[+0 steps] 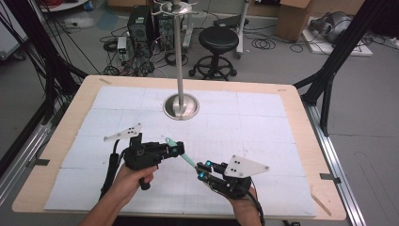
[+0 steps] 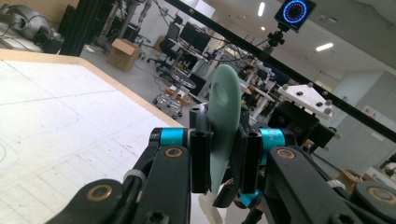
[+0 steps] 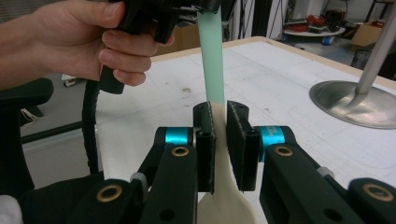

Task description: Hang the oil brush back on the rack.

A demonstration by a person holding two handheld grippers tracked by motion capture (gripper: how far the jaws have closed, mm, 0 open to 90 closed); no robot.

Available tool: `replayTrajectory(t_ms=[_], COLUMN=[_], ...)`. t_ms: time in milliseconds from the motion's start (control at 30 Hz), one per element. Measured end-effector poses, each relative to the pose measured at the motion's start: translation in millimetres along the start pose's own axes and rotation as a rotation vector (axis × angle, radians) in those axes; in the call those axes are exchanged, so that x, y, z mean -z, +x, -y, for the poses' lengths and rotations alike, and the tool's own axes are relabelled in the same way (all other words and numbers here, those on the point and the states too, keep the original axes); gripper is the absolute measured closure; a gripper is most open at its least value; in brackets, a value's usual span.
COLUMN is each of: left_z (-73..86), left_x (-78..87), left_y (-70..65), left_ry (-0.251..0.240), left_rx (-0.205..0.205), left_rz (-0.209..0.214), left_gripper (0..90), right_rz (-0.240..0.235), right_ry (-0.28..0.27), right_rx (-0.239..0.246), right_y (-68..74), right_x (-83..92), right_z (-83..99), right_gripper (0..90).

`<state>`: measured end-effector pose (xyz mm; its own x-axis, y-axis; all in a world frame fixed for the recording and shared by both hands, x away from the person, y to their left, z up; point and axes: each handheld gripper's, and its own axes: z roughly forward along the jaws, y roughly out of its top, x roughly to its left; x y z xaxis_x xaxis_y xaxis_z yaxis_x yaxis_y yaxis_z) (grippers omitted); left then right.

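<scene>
My right gripper (image 3: 219, 140) clamps the pale bowl end of a mint-green spatula (image 3: 212, 70), while my left gripper (image 2: 224, 149) pinches its handle end. Held between both above the white table mat (image 1: 263, 122), near the metal stand base (image 1: 181, 106), it looks mid-handover.

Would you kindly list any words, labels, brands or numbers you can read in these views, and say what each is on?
No text reads clearly.
Cyan sleeve on the left gripper: dark marks, too blurred to read.
Wall signs at far right of the left gripper view: too small to read.
Green spatula, right gripper, steel stand base: no markings.
</scene>
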<state>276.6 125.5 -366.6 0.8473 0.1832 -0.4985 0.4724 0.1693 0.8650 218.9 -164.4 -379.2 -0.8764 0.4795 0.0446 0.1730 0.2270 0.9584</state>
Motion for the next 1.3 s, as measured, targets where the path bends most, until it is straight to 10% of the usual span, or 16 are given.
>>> replayTrajectory(t_ms=[467,833,1300], left_z=[-22.9,-35.6,-35.3], left_x=[-2.9,-2.4,-0.8], left_y=[-24.4,-35.8,-38.7], left_ry=[0.103,0.194,0.21], left_rx=[-0.222,-0.323,-0.33], left_rz=[-0.033,0.109,0.19], left_gripper=[82.6,82.5,82.5], right_rz=[0.074,-0.233,-0.372], right_ry=[-0.05,-0.014,0.004], right_rx=[-0.025,-0.053,-0.012], right_y=[-0.5,-7.8,-3.1], right_x=[2.6,-9.2,-21.3], right_z=[-3.4,-16.7,-18.4], right_gripper=[49.3,58.4,80.7])
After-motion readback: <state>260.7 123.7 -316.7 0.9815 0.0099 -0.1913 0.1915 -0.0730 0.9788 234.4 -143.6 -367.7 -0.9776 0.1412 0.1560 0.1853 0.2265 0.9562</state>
